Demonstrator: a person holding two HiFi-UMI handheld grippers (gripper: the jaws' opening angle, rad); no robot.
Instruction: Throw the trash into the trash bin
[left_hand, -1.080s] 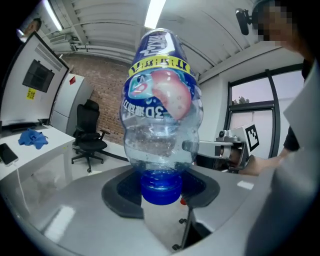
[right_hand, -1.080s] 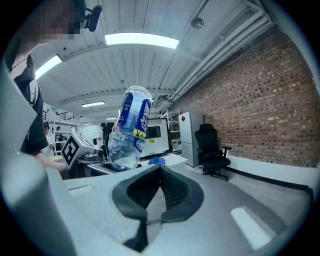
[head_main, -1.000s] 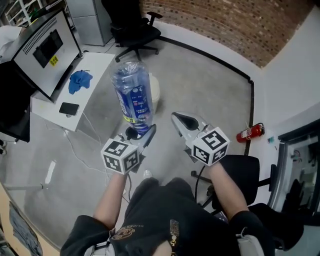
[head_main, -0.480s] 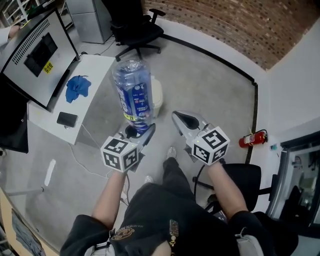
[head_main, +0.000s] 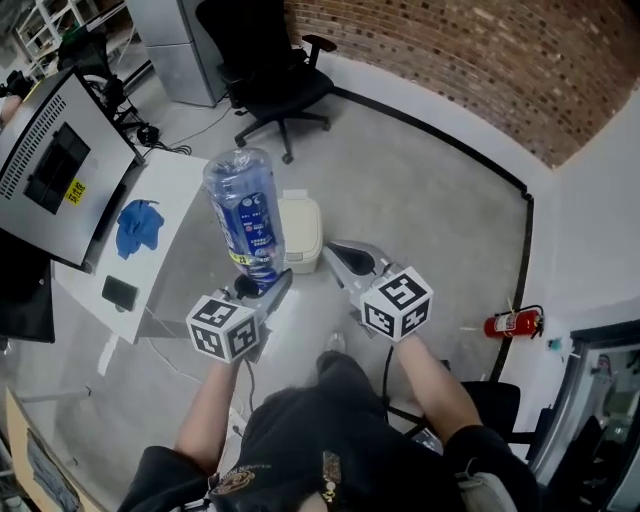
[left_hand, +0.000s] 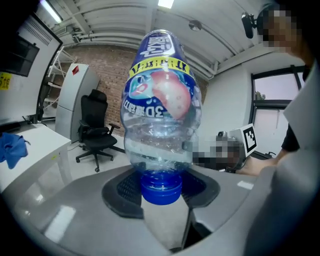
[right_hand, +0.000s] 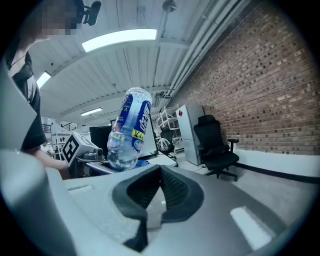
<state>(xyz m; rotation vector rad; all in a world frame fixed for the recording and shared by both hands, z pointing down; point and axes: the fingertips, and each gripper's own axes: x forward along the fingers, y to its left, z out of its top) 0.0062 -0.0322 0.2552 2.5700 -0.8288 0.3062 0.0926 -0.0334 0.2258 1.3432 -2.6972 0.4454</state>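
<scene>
Clear plastic bottle (head_main: 245, 215) with blue label, yellow band and blue cap. Left gripper (head_main: 262, 284) is clamped on the cap, holding the bottle above the floor. Label print unreadable. Long axis runs cap-down, base up, slightly tilted. Cream trash bin (head_main: 303, 232) is partly hidden behind it. Right gripper (head_main: 337, 252) jaws are together, empty.

Clear plastic bottle (left_hand: 160, 110), blue label with a yellow band, blue cap (left_hand: 161, 187). It is upside down: cap end clamped in my left gripper (left_hand: 161, 189), base up and tilted a bit. Trash bin (head_main: 300, 232) is small, cream and squarish, on the grey floor just right of the bottle in the head view.
</scene>
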